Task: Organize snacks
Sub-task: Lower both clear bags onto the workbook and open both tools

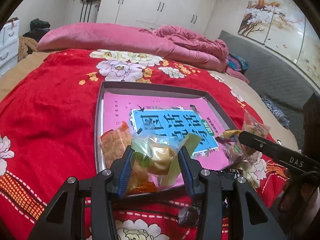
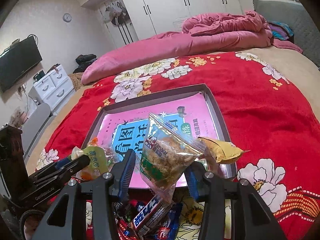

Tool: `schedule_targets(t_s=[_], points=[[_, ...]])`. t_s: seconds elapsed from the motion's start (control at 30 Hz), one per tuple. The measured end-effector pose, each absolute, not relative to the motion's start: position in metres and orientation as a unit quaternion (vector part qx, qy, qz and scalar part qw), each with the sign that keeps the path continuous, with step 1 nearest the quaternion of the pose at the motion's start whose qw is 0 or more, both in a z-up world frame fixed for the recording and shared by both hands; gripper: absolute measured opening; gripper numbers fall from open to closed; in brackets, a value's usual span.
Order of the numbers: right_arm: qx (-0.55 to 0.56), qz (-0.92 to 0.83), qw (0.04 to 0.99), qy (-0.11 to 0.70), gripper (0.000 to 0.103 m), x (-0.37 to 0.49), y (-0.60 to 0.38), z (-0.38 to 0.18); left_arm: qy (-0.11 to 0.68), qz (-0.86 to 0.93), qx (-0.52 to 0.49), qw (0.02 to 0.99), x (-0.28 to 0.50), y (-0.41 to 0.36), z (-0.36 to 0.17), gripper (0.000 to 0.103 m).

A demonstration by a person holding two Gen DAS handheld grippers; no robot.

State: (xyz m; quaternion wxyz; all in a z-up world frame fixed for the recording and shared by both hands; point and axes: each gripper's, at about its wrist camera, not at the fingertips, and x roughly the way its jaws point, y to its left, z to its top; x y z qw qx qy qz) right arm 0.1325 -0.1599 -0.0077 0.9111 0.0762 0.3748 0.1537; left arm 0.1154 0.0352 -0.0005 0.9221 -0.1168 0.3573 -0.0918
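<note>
Snack packet (image 2: 168, 156) between right fingers (image 2: 128, 168)

Your left gripper (image 1: 156, 156) is a matte black frame with round silver screws on its arms and ribbed blue pads lining the jaws. Your right gripper (image 2: 160, 166) matches it, black with silver screws and blue ribbed pads, and carries white lettering on its side.

- A tray (image 1: 99, 108) lies on the bed's blanket (image 1: 50, 104), with a booklet (image 1: 160, 108) flat inside it.
- A snack packet (image 1: 112, 146) lies in the tray's near left corner.
- Behind the tray, a rolled quilt (image 1: 124, 38) lies across the bed.
- Loose snacks (image 2: 148, 218) lie heaped on the blanket before the tray.
</note>
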Motion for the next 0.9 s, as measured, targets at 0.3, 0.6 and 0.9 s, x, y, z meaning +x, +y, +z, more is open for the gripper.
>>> schedule_targets(t_s=[0.3,0.6,0.9], points=[[0.063,0.152,0.903,0.396,0.047,0.143,-0.152,-0.022,0.365,-0.095,-0.115,0.919,0.117,0.034,-0.004,0.046],[0.055,0.145,0.899,0.410,0.048,0.151,-0.151,-0.034,0.369,-0.093,-0.115,0.918,0.118,0.034,-0.008,0.047],[0.043,0.133,0.898,0.418,0.048,0.154,-0.151,-0.041,0.371,-0.091,-0.115,0.917,0.117,0.034,-0.009,0.047]])
